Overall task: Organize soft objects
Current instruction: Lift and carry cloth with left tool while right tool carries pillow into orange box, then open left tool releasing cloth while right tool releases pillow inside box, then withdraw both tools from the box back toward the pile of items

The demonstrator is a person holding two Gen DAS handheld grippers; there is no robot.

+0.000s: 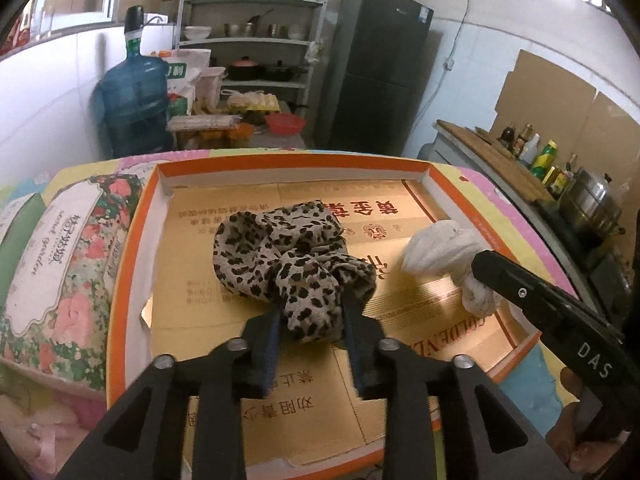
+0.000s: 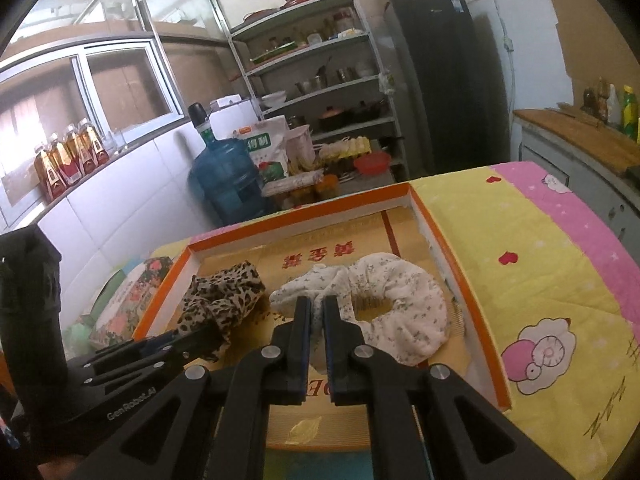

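A leopard-print scrunchie (image 1: pixel 280 256) lies in an orange-rimmed cardboard tray (image 1: pixel 132 240). My left gripper (image 1: pixel 310 312) is shut on the scrunchie's near end, the fabric bunched between the blue pads. A white floral scrunchie (image 2: pixel 400 300) lies to its right in the same tray (image 2: pixel 476 300). My right gripper (image 2: pixel 316 312) is shut on the white scrunchie's left end. The leopard scrunchie (image 2: pixel 224 296) and the left gripper (image 2: pixel 192 342) also show in the right wrist view. The white scrunchie (image 1: pixel 440 252) and the right gripper (image 1: pixel 484 268) show in the left wrist view.
The tray rests on a yellow and pink quilt (image 2: pixel 540 272). A flowered tissue box (image 1: pixel 60 264) lies left of the tray. Beyond stand a blue water jug (image 1: pixel 134 100), shelves (image 1: pixel 256 40), a dark fridge (image 1: pixel 376 68) and a counter with bottles (image 1: pixel 532 160).
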